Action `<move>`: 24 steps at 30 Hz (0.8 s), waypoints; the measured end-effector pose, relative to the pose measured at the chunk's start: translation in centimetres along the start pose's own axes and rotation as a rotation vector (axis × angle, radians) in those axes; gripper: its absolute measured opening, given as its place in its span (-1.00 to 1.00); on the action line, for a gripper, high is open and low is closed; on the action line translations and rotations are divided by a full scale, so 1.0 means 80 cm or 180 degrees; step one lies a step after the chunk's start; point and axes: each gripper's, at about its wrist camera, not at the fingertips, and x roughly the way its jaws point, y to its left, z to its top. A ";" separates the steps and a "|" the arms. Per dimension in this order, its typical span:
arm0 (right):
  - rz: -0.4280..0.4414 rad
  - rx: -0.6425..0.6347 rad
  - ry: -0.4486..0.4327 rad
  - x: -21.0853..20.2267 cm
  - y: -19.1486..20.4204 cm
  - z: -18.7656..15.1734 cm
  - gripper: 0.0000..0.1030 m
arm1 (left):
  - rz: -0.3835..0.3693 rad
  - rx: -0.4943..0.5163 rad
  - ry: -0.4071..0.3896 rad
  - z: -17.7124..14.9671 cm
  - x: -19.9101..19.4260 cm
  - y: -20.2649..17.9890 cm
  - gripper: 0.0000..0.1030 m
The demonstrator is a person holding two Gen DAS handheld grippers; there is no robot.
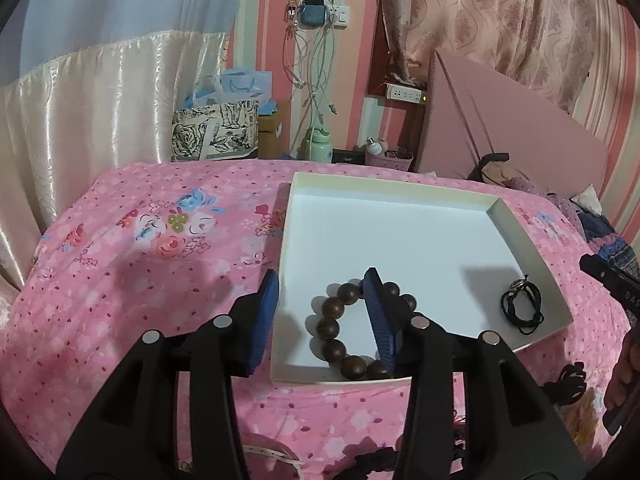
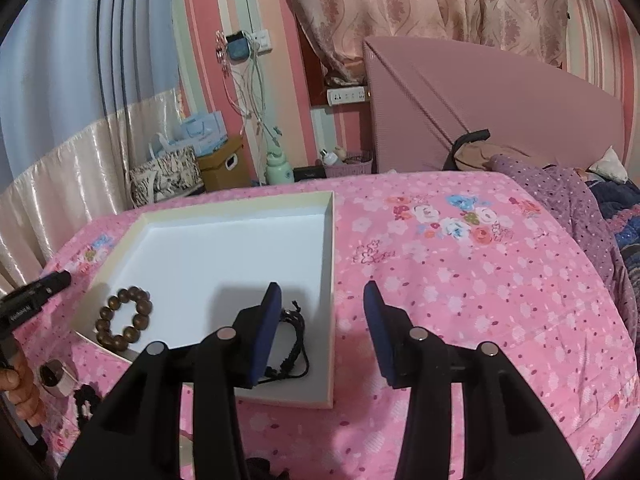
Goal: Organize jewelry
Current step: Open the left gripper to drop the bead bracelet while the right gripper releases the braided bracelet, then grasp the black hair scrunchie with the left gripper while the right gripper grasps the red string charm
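On the pink floral bedspread [image 1: 140, 280] sits a shallow white box [image 1: 400, 232]. Inside lie a wooden bead bracelet [image 1: 340, 332] beneath the left gripper [image 1: 324, 284] and a black cord bracelet [image 2: 294, 344] beneath the right gripper [image 2: 324, 292]; both jaws apart, empty.

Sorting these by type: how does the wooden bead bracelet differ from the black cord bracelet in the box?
The wooden bead bracelet is a ring of large round brown beads; the black cord bracelet is thin black cord in loose, tangled loops. The bead bracelet lies near the box's corner by the left tongs, the cord bracelet near the corner by the right tongs. Both lie loose on the white box floor, ungripped.
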 end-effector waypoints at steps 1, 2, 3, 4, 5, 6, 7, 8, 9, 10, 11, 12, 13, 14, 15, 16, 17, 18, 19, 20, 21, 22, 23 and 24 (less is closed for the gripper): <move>0.0018 0.0003 -0.0019 -0.004 0.000 0.001 -0.16 | -0.0007 0.0008 -0.0004 0.001 -0.002 -0.002 -0.15; 0.0057 0.0002 -0.0055 -0.012 0.002 0.004 -0.16 | 0.0004 0.0025 -0.0010 0.001 -0.003 -0.004 -0.14; 0.0084 -0.0005 -0.0080 -0.018 0.004 0.006 -0.16 | 0.0047 0.0056 -0.0034 0.002 -0.007 -0.007 -0.13; 0.0101 -0.0025 -0.0098 -0.025 0.007 0.007 -0.16 | 0.0150 0.0108 -0.0053 0.003 -0.009 -0.011 -0.13; 0.0134 -0.0054 -0.0127 -0.034 0.011 0.009 -0.16 | 0.0205 0.0140 -0.0066 0.005 -0.012 -0.013 -0.13; 0.0181 -0.0066 -0.0158 -0.041 0.016 0.012 -0.16 | 0.0213 0.0132 -0.0068 0.008 -0.015 -0.014 -0.13; 0.0240 -0.0075 -0.0171 -0.048 0.021 0.017 -0.17 | 0.0182 0.0071 -0.0067 0.013 -0.021 -0.014 -0.13; 0.0286 -0.0082 -0.0174 -0.051 0.026 0.020 -0.18 | 0.0131 0.0014 -0.0086 0.015 -0.030 -0.012 -0.11; 0.0333 -0.0087 -0.0165 -0.054 0.031 0.022 -0.18 | 0.0079 -0.0009 -0.0115 0.015 -0.040 -0.012 -0.04; 0.0384 -0.0101 -0.0161 -0.059 0.037 0.021 -0.18 | 0.0050 0.0051 -0.0152 0.011 -0.052 -0.014 0.01; 0.0467 -0.0158 -0.0161 -0.067 0.045 0.017 -0.18 | 0.0081 0.0173 -0.0160 0.005 -0.060 -0.018 0.02; 0.0546 -0.0211 -0.0154 -0.072 0.051 0.010 -0.18 | 0.0122 0.0313 -0.0159 -0.002 -0.066 -0.021 0.02; 0.0587 -0.0251 -0.0133 -0.075 0.055 0.004 -0.18 | 0.0169 0.0433 -0.0154 -0.011 -0.072 -0.022 0.02; 0.0618 -0.0319 -0.0085 -0.075 0.062 -0.006 -0.18 | 0.0186 0.0452 -0.0151 -0.017 -0.075 -0.018 0.02; 0.0644 -0.0337 -0.0065 -0.075 0.064 -0.012 -0.18 | 0.0182 0.0432 -0.0148 -0.024 -0.079 -0.013 0.03; 0.0700 -0.0337 -0.0027 -0.071 0.068 -0.022 -0.18 | 0.0160 0.0398 -0.0152 -0.030 -0.082 -0.006 0.03; 0.0759 -0.0320 -0.0006 -0.067 0.069 -0.029 -0.17 | 0.0163 0.0354 -0.0181 -0.035 -0.084 -0.001 0.04; 0.0893 -0.0256 0.0017 -0.061 0.069 -0.038 -0.17 | 0.0178 0.0279 -0.0235 -0.041 -0.086 0.007 0.16; 0.1045 -0.0154 0.0052 -0.055 0.067 -0.046 -0.17 | 0.0208 0.0186 -0.0285 -0.048 -0.087 0.016 0.21; 0.1141 -0.0024 0.0222 -0.042 0.068 -0.054 -0.18 | 0.0235 0.0139 -0.0291 -0.053 -0.084 0.024 0.21; 0.1129 -0.0061 0.0283 -0.039 0.074 -0.058 -0.18 | 0.0266 0.0120 -0.0257 -0.056 -0.081 0.030 0.21; 0.1122 -0.0219 0.0241 -0.040 0.087 -0.063 -0.18 | 0.0306 0.0123 -0.0184 -0.057 -0.076 0.035 0.21; 0.1063 -0.0294 0.0261 -0.038 0.095 -0.067 -0.18 | 0.0327 0.0125 -0.0176 -0.055 -0.077 0.041 0.21; 0.1046 -0.0326 0.0319 -0.034 0.101 -0.070 -0.22 | 0.0349 0.0124 -0.0209 -0.053 -0.079 0.045 0.27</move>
